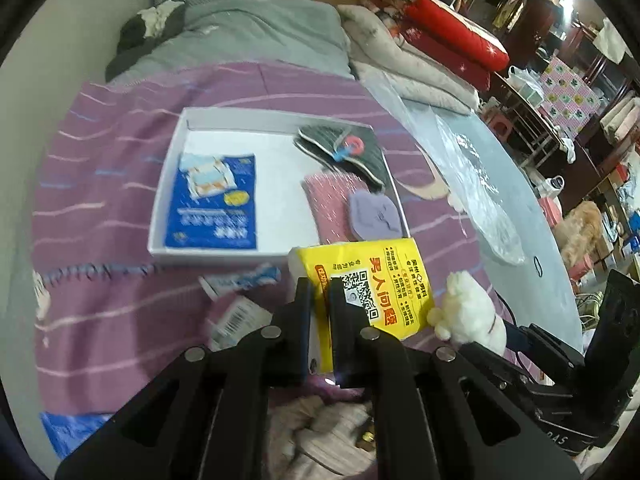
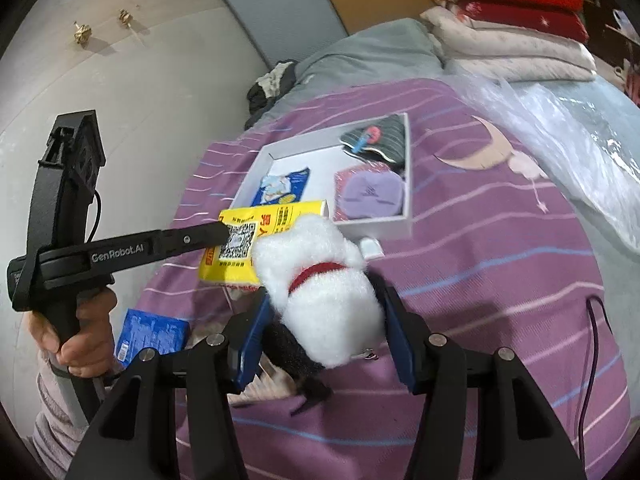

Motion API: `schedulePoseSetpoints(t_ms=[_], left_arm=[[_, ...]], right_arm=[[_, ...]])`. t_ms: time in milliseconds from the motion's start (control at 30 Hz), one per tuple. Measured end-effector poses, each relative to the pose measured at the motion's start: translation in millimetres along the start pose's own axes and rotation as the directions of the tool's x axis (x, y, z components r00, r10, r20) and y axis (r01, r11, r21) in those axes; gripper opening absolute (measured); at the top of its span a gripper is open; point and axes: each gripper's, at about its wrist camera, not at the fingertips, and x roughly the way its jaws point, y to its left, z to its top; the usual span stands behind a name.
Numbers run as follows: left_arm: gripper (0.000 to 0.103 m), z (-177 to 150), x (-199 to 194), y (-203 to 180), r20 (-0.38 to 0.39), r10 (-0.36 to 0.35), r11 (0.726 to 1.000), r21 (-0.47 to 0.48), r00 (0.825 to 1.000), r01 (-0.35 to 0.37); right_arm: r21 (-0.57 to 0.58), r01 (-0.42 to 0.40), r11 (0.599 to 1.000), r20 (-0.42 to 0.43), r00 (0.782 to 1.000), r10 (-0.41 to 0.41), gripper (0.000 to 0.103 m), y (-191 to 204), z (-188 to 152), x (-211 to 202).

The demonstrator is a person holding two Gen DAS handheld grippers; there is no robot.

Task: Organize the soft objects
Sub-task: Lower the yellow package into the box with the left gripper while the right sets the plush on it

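My left gripper [image 1: 321, 292] is shut on a yellow tissue pack [image 1: 384, 276], held above the purple striped bedspread [image 1: 120, 208]. In the right wrist view the same gripper [image 2: 223, 233] reaches in from the left, pinching the pack [image 2: 280, 216]. My right gripper [image 2: 324, 320] is shut on a white plush toy [image 2: 320, 300] with a red collar, its blue pads [image 2: 250, 340] pressing the sides. The toy [image 1: 468, 312] hangs beside the pack. Beyond both lies a white box [image 1: 224, 114] holding a blue packet [image 1: 216, 200], striped dark socks [image 1: 344, 148], a pink cloth [image 1: 326, 200] and a purple lip-shaped pad [image 1: 374, 216].
A blue-white tube [image 1: 240, 280] and a barcoded packet [image 1: 240, 318] lie in front of the box. A blue pack [image 2: 152, 336] lies near the hand [image 2: 76, 332] holding the left gripper. Folded quilts [image 1: 448, 40], a clear plastic bag [image 1: 472, 168] and a purple cable [image 2: 592, 340] lie to the right.
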Motion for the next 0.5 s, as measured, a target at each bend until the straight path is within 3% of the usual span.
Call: schedulePoseSetpoints(t_ms=[500], left_arm=[[0.01,44.8,30.8,42.7,0.01,0.083,0.996,0.02,0.996,-0.083]], right_arm=[[-0.065,0.031,0.997,-0.011,0.999,-0.032,0.054,25.7,56.9,53.8]])
